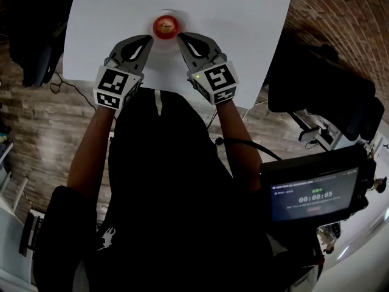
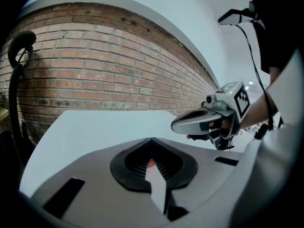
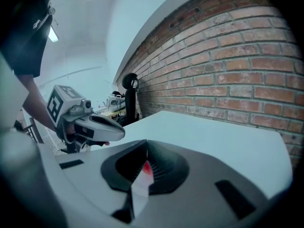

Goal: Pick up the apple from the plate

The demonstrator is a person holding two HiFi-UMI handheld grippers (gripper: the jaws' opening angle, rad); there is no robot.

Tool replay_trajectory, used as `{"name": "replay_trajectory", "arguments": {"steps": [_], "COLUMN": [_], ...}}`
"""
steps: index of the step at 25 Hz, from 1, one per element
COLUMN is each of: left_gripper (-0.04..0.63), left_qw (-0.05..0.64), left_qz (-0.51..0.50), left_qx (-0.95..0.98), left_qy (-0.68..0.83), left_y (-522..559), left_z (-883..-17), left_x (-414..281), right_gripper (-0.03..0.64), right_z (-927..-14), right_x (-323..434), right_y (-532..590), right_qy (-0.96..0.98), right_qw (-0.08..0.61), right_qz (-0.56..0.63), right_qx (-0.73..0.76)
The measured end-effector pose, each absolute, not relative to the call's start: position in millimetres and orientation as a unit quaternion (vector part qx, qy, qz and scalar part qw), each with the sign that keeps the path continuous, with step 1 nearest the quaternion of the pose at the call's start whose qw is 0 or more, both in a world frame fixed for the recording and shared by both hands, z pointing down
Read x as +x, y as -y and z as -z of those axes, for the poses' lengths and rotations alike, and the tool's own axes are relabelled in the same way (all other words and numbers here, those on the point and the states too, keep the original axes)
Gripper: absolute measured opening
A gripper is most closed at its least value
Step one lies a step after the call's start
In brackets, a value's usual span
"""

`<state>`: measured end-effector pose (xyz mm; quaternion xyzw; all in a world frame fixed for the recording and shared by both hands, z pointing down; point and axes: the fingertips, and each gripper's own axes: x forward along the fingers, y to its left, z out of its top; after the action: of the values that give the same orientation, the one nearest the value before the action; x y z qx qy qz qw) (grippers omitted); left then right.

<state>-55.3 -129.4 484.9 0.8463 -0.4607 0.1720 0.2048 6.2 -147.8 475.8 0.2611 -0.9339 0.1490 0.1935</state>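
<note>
A red apple (image 1: 165,25) lies on a small white plate (image 1: 165,11) near the far middle of the white table (image 1: 243,29). My left gripper (image 1: 148,39) is just short of the apple on its left, jaws shut and empty. My right gripper (image 1: 180,38) mirrors it on the apple's right, also shut and empty. Neither touches the apple. In the left gripper view a sliver of apple (image 2: 150,163) shows through the slit between the closed jaws, and the right gripper (image 2: 175,125) hangs at the right. In the right gripper view the apple (image 3: 147,167) shows the same way, with the left gripper (image 3: 121,132) at the left.
A brick wall (image 2: 95,75) stands beyond the table's far edge. A dark chair (image 1: 36,59) stands left of the table and black equipment (image 1: 322,96) to its right. A screen with a timer (image 1: 313,193) sits at my lower right.
</note>
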Motion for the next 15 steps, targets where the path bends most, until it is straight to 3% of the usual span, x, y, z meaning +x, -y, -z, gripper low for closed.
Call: {"name": "replay_trajectory", "arguments": {"steps": [15], "left_gripper": [0.006], "left_qw": [0.223], "left_qz": [-0.175], "left_qx": [0.851], "left_qy": [0.442], "left_y": [130.0], "left_z": [-502.2], "left_x": [-50.3], "right_gripper": [0.017], "right_z": [-515.1], "right_x": [9.3], "right_y": [147.0], "right_qy": [0.921], "right_qw": [0.237], "right_qz": [-0.158], "right_qx": [0.266]}}
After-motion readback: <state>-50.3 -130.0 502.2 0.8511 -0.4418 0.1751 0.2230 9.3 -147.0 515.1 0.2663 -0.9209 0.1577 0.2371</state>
